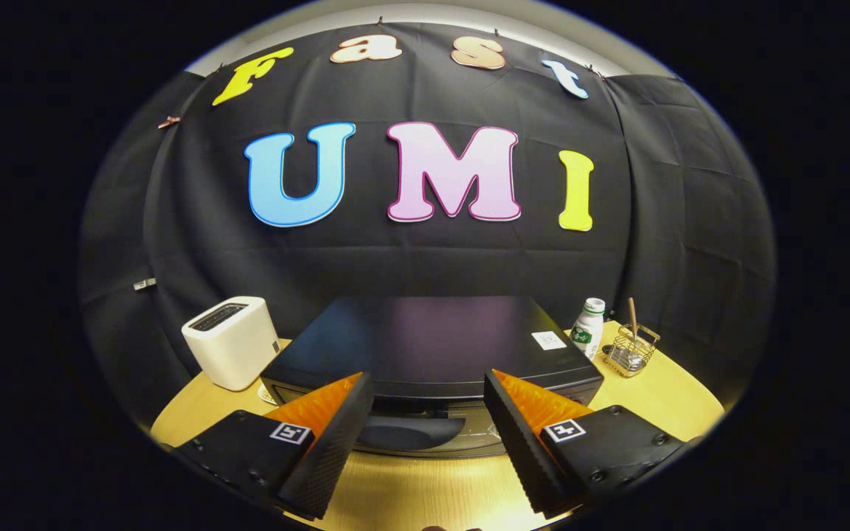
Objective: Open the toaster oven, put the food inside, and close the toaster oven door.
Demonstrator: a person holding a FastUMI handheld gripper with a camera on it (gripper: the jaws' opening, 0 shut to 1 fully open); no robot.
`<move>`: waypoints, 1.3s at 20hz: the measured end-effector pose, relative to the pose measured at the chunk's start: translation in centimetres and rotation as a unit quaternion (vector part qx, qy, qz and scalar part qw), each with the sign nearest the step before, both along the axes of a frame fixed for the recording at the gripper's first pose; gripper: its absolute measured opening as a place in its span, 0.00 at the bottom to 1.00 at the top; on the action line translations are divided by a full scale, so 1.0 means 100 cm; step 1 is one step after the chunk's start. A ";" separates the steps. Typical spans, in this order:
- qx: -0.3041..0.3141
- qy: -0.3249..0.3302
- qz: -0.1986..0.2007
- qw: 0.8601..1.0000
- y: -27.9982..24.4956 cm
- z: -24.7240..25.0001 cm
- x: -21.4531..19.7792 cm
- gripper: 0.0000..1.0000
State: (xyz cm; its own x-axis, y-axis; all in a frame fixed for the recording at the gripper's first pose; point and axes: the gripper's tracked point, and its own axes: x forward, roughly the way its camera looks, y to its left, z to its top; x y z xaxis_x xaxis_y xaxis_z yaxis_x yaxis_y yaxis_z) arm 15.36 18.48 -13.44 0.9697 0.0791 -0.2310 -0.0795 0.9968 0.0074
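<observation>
A black toaster oven (432, 343) stands on the wooden table (661, 398), seen from above and in front, just ahead of my fingers. Its door (425, 424) hangs between my fingertips; I cannot tell whether it is open or closed. My gripper (425, 387) is open, its two fingers spread wide either side of the oven's front, with nothing held between them. I see no food from here.
A white pop-up toaster (233, 341) stands left of the oven. Right of the oven are a white bottle with a green label (587, 328) and a small wire basket (631, 350) holding a wooden stick. The black cloth wall rises close behind.
</observation>
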 end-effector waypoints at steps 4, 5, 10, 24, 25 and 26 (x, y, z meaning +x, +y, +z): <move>0.004 0.029 -0.024 0.999 0.001 -0.026 0.003 0.98; 0.011 0.025 -0.028 0.999 0.003 -0.027 0.004 0.98; 0.020 0.041 -0.028 0.999 0.006 -0.030 0.007 0.99; 0.027 0.100 0.013 0.994 0.000 -0.071 -0.080 0.99; 0.018 0.108 0.017 0.994 -0.001 -0.079 -0.089 0.98; 0.008 0.115 0.022 0.993 -0.001 -0.086 -0.097 0.98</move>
